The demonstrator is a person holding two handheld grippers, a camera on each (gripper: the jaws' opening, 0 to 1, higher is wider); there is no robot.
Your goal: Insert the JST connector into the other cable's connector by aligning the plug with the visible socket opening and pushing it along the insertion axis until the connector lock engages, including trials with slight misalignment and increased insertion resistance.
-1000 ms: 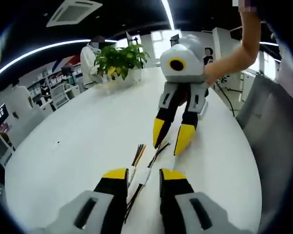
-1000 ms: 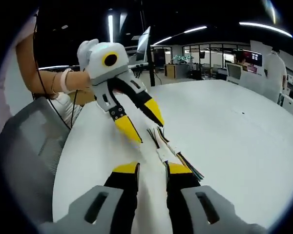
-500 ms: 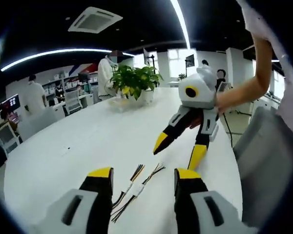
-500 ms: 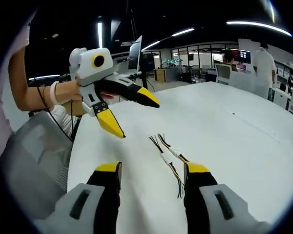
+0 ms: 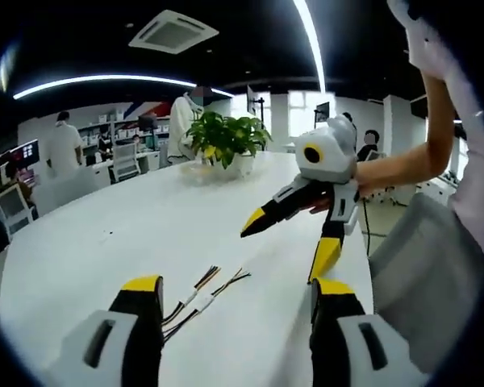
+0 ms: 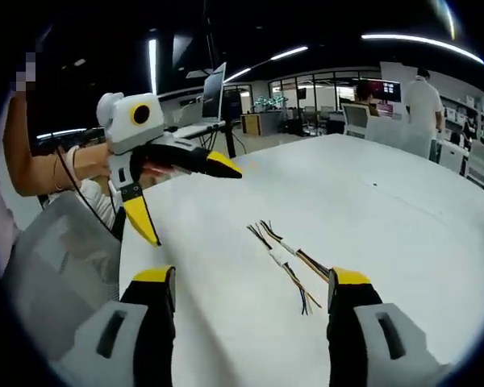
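White tabletop (image 5: 105, 250) carries the joined cables (image 6: 284, 258) ahead of your left gripper (image 5: 234, 294) and right gripper (image 6: 254, 286); both jaws stand wide apart, holding nothing, above it.

Layout, left gripper view: cables (image 5: 200, 297) lie on the bench (image 5: 129, 242), just ahead of my left gripper (image 5: 238, 294), nearer its left jaw than its right. My right gripper (image 5: 294, 234) hangs above the bench beyond them, off to the right, apart from the cables. Potted plant (image 5: 224, 141) sits at the bench's far end. Chair (image 5: 423, 274) stands off the bench's right edge.

Right gripper view: cables (image 6: 284, 258) on the bench (image 6: 387, 210), ahead between my right gripper's (image 6: 250, 284) jaws. Left gripper (image 6: 185, 193) is up-left over the bench edge, well apart from them. Chair (image 6: 56, 266) at left, beside the bench.
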